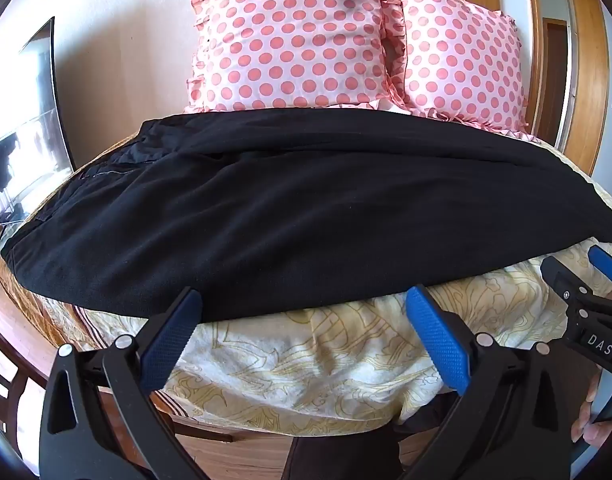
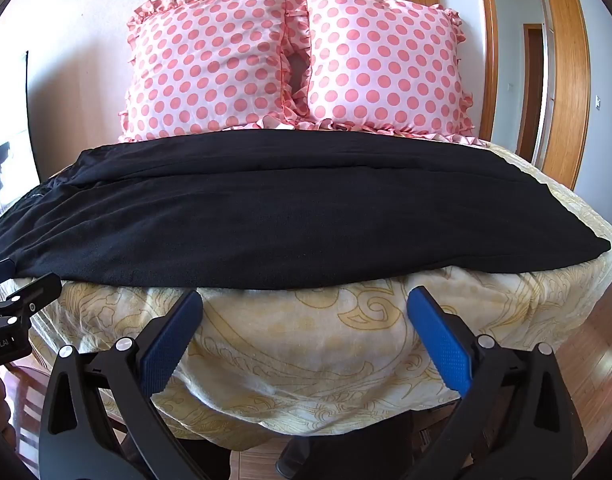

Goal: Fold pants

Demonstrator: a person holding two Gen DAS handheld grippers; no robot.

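Note:
Black pants (image 1: 290, 208) lie flat across the bed, waistband at the left, legs running to the right; the right wrist view shows the same pants (image 2: 290, 216). My left gripper (image 1: 304, 300) hovers open just short of their near edge, blue pads wide apart with nothing between them. My right gripper (image 2: 306, 300) is open too, held in front of the near edge over the bed cover. In the left wrist view the right gripper (image 1: 602, 272) shows at the right edge, by the leg ends. The left gripper (image 2: 10, 280) appears at the left of the right wrist view.
A cream bed cover (image 1: 306, 364) with a gold pattern hangs over the bed's near side. Two pink polka-dot pillows (image 1: 294, 36) (image 2: 378, 64) lean on the wall behind the pants. A wooden door frame (image 2: 566, 72) stands right; wooden floor (image 2: 594, 364) lies below.

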